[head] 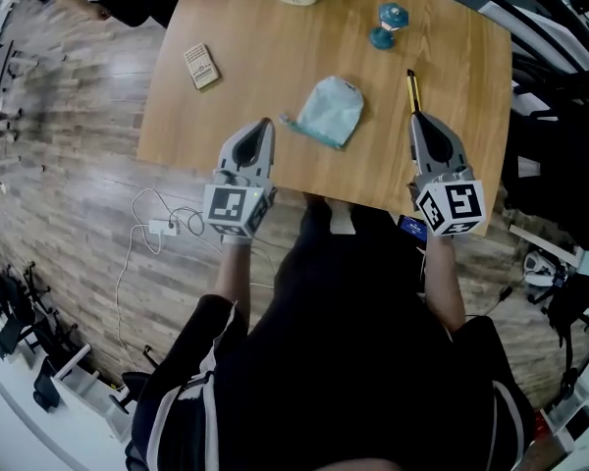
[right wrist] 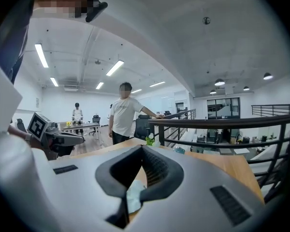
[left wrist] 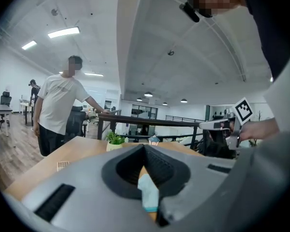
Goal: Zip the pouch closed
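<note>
Soft cloth pouch, matt wooden table

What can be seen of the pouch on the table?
The pouch is pale blue-green, soft and fabric-like, rounded at its far end, with a darker teal strip along its near edge ending in a small tab at the left. It lies flat on the wooden table, touched by nothing else. Whether its zip is open cannot be told.

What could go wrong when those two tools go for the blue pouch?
1. The pouch lies loose on the wooden table; tugging its zipper may just drag it.
2. The left gripper and right gripper both have shut fingers; unopened, they would only nudge it.
3. A pen-like stick just ahead of the right gripper could get knocked.
</note>
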`<state>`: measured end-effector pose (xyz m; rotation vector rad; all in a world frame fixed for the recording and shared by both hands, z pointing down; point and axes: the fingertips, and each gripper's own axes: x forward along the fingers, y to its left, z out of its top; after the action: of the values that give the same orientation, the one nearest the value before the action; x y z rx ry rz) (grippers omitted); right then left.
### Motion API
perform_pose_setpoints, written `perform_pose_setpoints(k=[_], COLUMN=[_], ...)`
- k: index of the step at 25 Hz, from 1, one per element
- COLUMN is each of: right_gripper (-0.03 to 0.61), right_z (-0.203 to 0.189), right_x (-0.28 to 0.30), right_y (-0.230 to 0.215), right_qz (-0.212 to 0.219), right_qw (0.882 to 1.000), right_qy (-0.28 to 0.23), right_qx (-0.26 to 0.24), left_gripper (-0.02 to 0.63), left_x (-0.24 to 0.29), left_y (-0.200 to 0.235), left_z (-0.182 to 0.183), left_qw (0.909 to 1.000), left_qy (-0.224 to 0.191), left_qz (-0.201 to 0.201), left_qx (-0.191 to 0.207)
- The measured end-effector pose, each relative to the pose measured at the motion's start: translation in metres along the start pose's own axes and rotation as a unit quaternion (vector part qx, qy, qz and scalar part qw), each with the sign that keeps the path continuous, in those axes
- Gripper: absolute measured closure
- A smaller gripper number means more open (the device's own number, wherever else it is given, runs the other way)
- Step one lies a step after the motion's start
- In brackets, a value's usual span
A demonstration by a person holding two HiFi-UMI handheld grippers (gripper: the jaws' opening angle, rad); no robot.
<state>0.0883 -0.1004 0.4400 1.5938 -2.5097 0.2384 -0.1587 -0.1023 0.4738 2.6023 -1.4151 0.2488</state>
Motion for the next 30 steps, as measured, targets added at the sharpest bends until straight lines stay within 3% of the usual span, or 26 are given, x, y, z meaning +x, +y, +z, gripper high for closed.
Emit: perform_pose_setpoints(k=[24, 30], right_gripper=[0.566, 0.566], right_z=[-0.006, -0.036], right_x=[0.020, 0.039], right_y=[-0.005, 0.013], right_qz=[0.044, 0.077], right_qw=[0.999, 0.996], right_qy=[0.011, 0.045], right_qx=[0.005, -0.024], left_gripper=[0.612, 0.612], left_x=[0.009, 0.008], left_y=[-0.012, -0.012], left_z=[0.007, -0.002], left_qw=[0.9996, 0.9994], left_qy=[-0.001, 0.004], left_qz=[0.028, 0.029], left_qx=[-0.010, -0.019])
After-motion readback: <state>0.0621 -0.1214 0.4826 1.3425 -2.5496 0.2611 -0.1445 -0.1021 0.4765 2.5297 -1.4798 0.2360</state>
